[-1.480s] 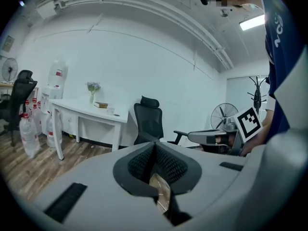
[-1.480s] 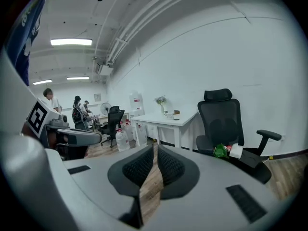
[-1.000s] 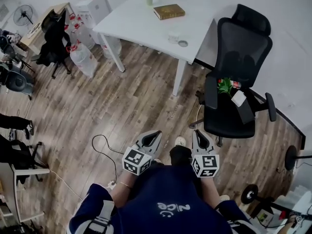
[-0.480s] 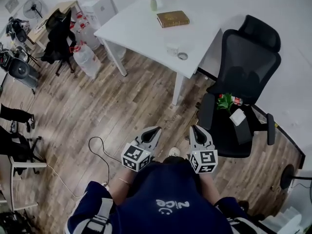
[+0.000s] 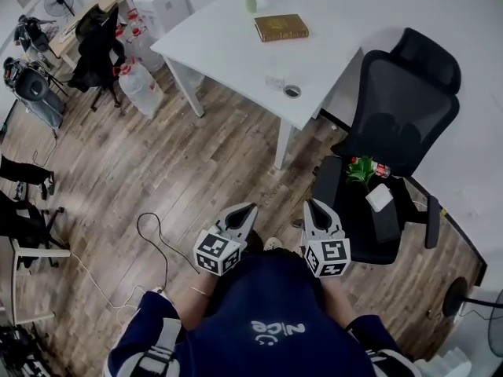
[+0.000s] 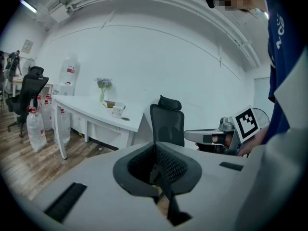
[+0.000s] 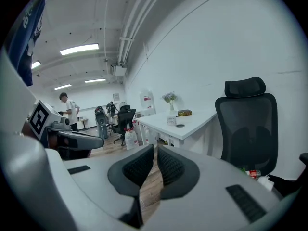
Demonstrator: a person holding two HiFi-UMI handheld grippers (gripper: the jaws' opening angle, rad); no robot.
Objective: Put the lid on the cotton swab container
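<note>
**Item: approach to the table; no handling begun.**

- Left gripper (image 5: 248,210): carried low before the torso, well short of the table. Its jaws are pressed fully together and nothing is held.
- Right gripper (image 5: 314,206): carried alongside the left. Its jaws are drawn in to a bare slit and nothing is held.
- Cotton swab container (image 5: 275,82): a small pale tub, set close to the near edge of the white table (image 5: 228,42), towards its near corner.
- Lid (image 5: 292,91): judged to be the dark ring just beside the container, on the corner side. It is apart from the tub and not yet fitted.
- Book (image 5: 280,27) and vase (image 5: 250,2): placed along the far edge and not concerned.
- Office chair (image 5: 393,124): parked off the table's right end, with oddments on its seat.

**Change noted:** over the last second both tools have been carried forward together over the wooden floor (image 5: 157,171), with the jaws kept closed. The table and chair are now seen somewhat closer.

**Bearing on the task:** only the walk-up is under way. The table must still be reached and the jaws opened before the lid can be taken.
</note>
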